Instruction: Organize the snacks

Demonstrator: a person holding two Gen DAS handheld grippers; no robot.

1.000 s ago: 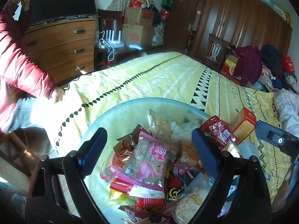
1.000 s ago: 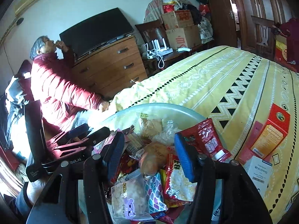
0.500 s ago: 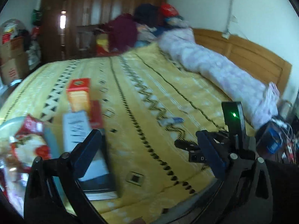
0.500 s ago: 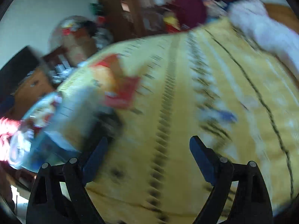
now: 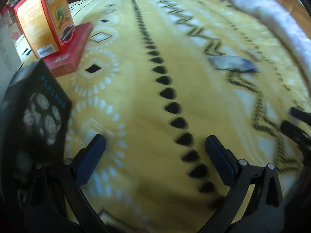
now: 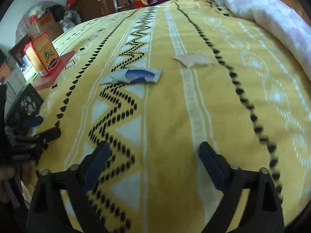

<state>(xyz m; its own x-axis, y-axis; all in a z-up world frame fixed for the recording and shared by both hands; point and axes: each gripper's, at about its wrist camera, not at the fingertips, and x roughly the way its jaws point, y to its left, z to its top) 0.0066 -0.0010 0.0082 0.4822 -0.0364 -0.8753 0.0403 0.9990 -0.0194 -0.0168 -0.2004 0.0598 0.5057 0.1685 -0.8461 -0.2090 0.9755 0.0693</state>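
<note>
Whereas a second ago both cameras looked into a round basin heaped with snack packets, both now face the yellow patterned bedspread (image 6: 167, 116), and the basin is out of frame. The left gripper (image 5: 155, 149) stands wide open with nothing between its blue pads; the right gripper (image 6: 155, 155), whose jaws have just been opening, is likewise spread wide and empty. A flat blue-and-white snack wrapper (image 6: 134, 75) lies on the bedspread ahead of both. Only the right view shows the crumpled beige packet (image 6: 194, 59) just beyond it. The left view shows close-up the upright orange carton (image 5: 44, 17) on a flat red box (image 5: 72, 52), and a black printed box (image 5: 35, 112) beside them.
</note>
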